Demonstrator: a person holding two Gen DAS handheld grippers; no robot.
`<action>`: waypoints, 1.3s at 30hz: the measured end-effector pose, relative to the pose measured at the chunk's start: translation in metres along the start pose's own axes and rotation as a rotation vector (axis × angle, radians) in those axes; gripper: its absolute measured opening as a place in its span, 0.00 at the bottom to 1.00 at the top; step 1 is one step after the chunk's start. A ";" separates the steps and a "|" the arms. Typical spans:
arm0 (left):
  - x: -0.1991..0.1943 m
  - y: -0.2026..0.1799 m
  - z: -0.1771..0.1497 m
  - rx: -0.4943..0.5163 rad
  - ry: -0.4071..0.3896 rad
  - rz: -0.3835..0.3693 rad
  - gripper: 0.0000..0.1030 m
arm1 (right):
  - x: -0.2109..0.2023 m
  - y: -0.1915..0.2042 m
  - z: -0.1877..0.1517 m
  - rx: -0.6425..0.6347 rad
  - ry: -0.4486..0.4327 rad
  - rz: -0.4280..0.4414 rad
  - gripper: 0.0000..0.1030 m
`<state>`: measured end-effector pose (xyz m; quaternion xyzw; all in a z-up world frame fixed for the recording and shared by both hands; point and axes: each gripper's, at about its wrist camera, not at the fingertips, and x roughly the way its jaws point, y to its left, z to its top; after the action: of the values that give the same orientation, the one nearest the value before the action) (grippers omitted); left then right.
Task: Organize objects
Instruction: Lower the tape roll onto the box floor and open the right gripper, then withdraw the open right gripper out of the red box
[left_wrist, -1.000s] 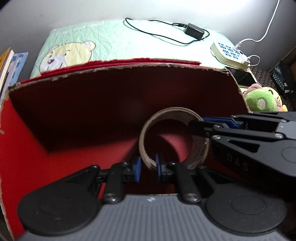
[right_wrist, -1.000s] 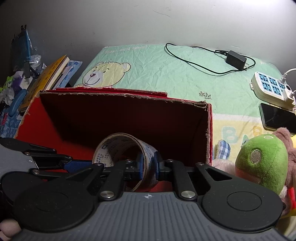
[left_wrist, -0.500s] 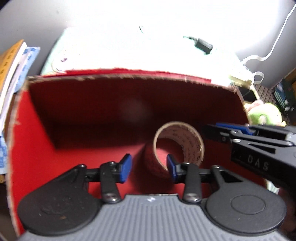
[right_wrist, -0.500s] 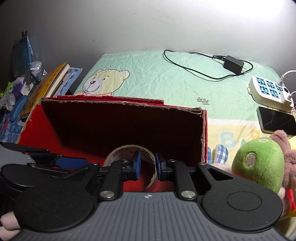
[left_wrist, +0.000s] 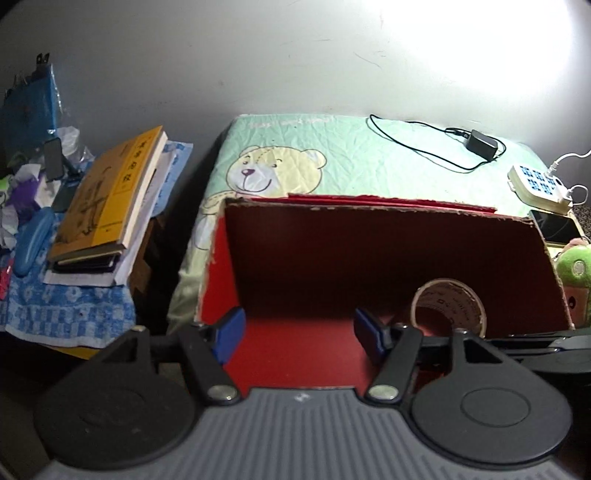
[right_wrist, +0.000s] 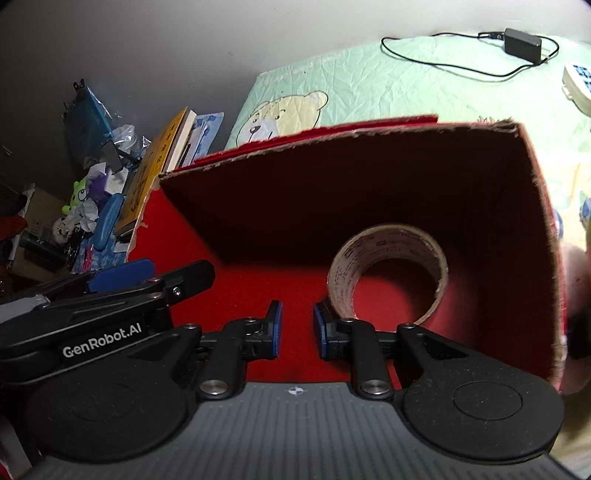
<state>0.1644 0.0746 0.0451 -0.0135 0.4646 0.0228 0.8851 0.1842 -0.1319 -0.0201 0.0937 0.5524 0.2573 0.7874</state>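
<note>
Right wrist view: my right claw (right_wrist: 297, 328) is opening, nothing between its pads; tape roll (right_wrist: 388, 273) stands in the red box (right_wrist: 539, 206), lower right. My left claw (left_wrist: 299, 336) is opening too, empty.

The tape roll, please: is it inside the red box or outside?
Inside: the tape roll rests on the red box's floor, free of both grippers.

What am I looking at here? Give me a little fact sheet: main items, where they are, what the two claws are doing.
container: red box, open top, on a bear-print sheet
inside it: tape roll, lying on the box floor near its right wall
left gripper: jaws opening, nothing between them
right gripper: jaws opening, nothing between them, beside the roll
nearby: books, charger, power strip, green plush toy
</note>
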 end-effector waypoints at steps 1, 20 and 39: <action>-0.001 0.002 -0.001 0.001 0.001 0.005 0.65 | 0.006 0.000 0.001 0.015 0.011 -0.002 0.21; 0.011 -0.025 -0.001 0.065 0.004 -0.009 0.84 | -0.003 -0.036 0.002 0.090 -0.073 -0.144 0.18; -0.014 -0.040 -0.012 0.099 -0.015 0.033 0.93 | -0.048 -0.017 -0.023 -0.025 -0.206 -0.229 0.29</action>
<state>0.1490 0.0338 0.0500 0.0380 0.4587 0.0145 0.8877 0.1561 -0.1741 0.0030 0.0460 0.4725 0.1618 0.8651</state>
